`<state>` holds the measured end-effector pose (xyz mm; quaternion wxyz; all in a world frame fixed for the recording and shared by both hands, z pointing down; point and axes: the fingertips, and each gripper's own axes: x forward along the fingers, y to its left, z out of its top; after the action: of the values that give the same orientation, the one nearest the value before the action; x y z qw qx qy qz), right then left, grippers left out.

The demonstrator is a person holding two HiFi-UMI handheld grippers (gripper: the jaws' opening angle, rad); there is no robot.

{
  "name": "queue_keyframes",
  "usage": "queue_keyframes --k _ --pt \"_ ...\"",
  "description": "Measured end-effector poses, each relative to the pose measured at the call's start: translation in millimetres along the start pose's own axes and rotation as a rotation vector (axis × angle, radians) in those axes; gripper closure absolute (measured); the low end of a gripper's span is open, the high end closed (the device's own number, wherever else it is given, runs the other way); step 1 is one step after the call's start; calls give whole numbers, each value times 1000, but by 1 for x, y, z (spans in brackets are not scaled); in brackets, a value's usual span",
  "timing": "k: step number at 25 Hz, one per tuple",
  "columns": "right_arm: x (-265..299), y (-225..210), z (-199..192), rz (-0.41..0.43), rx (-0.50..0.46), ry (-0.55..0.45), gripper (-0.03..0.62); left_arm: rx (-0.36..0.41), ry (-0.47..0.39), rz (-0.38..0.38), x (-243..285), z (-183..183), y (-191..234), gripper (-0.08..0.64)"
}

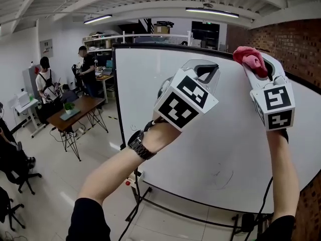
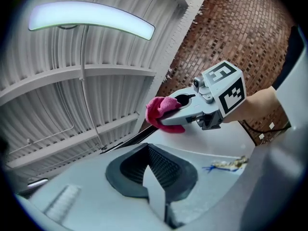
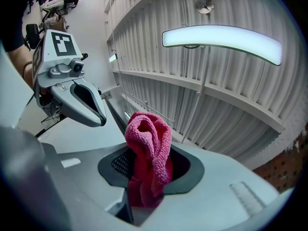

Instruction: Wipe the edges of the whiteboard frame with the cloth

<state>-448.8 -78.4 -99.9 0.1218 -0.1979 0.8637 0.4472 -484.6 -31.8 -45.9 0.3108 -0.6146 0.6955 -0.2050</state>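
Observation:
A large whiteboard (image 1: pixel 220 139) in a thin black frame (image 1: pixel 170 48) fills the middle and right of the head view. My right gripper (image 1: pixel 258 64) is raised to the frame's top edge at the upper right, shut on a pink cloth (image 1: pixel 249 56) that bunches out past its jaws. The right gripper view shows the cloth (image 3: pixel 149 148) clamped in the jaws, with the frame (image 3: pixel 115 117) as a dark line behind. My left gripper (image 1: pixel 205 70) is held up in front of the board a little below the top edge, shut and holding nothing. From its view, the cloth (image 2: pixel 161 110) touches the frame (image 2: pixel 130 139).
A brick wall (image 1: pixel 296 44) stands close on the right. The board rests on a black stand (image 1: pixel 150 195) with cables by its feet. Far left, people work near a wooden table (image 1: pixel 80 109) and office chairs (image 1: pixel 15 169). A ceiling light (image 1: pixel 210 11) hangs overhead.

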Motion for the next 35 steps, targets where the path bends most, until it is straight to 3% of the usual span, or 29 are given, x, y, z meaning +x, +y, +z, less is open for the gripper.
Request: queue_keyframes --k 6,11,23,35 --pt "32 23 13 -3 19 -23 459 -31 1 -32 0 -30 20 560" --pt "70 65 38 -1 28 -26 459 -62 0 -43 -22 -69 62 560" --pt "111 116 66 12 31 -23 459 -80 -31 -33 -56 -100 112 560" --pt "163 179 106 97 65 -74 459 -15 63 43 -102 -147 164 560"
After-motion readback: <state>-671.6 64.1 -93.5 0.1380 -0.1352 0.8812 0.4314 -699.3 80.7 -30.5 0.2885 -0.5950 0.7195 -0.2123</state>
